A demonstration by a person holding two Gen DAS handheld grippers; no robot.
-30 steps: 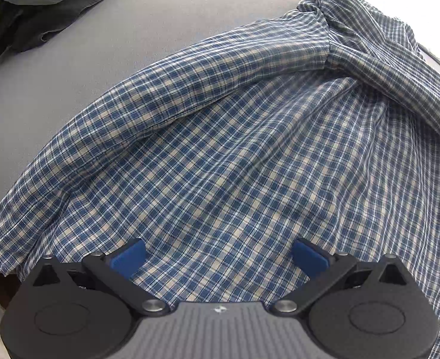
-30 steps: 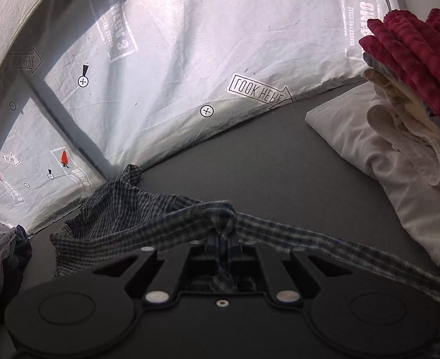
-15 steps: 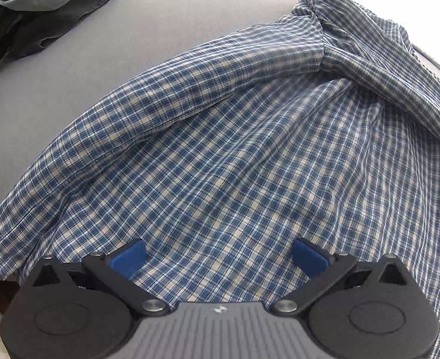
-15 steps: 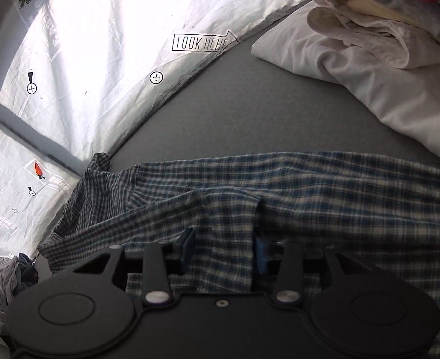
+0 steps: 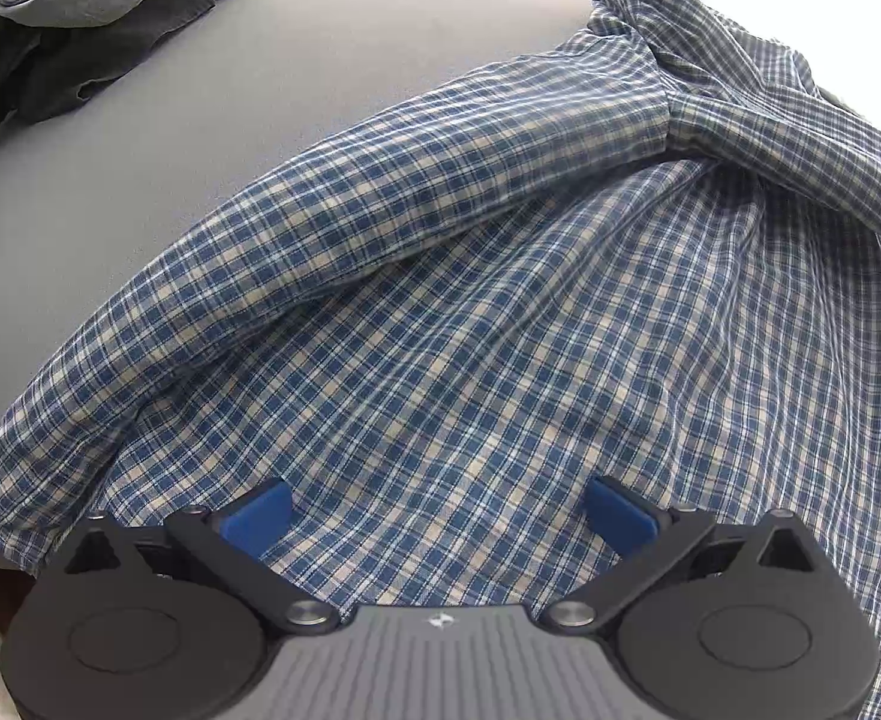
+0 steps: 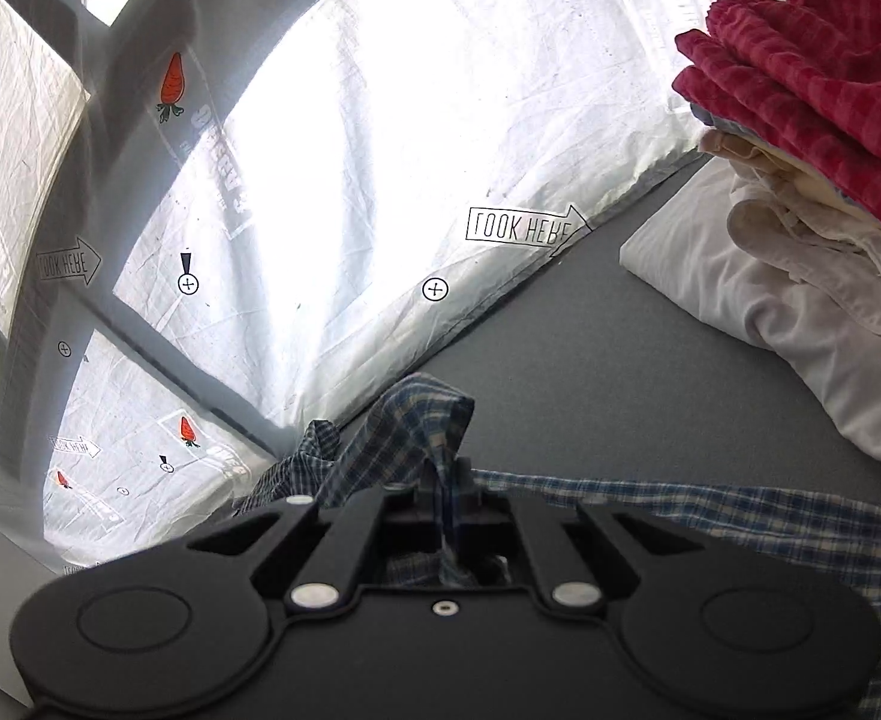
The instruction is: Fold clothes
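1. The plaid shirt lies spread across the grey tabletop, one sleeve folded in over its body. That shirt is the landmark for what follows.
2. The right gripper has its fingers pinched tight on a raised tuft of the shirt's cloth. Which part of the shirt this is, I cannot tell from this low view; it may be a sleeve end or corner.
3. The left gripper hovers over the shirt's near body, its blue fingers spread wide and holding nothing.
4. To do this fold well, carry the pinched cloth across the shirt in a low, even arc, so the layer beneath is not dragged along.
5. The left fingers would serve best pressing or pinning the shirt near the intended crease.
6. Keep the lifted cloth short of the folded stack to the shirt's far right, and of the dark heap beyond its far left.
7. Let go only once the edge lies flat and square.
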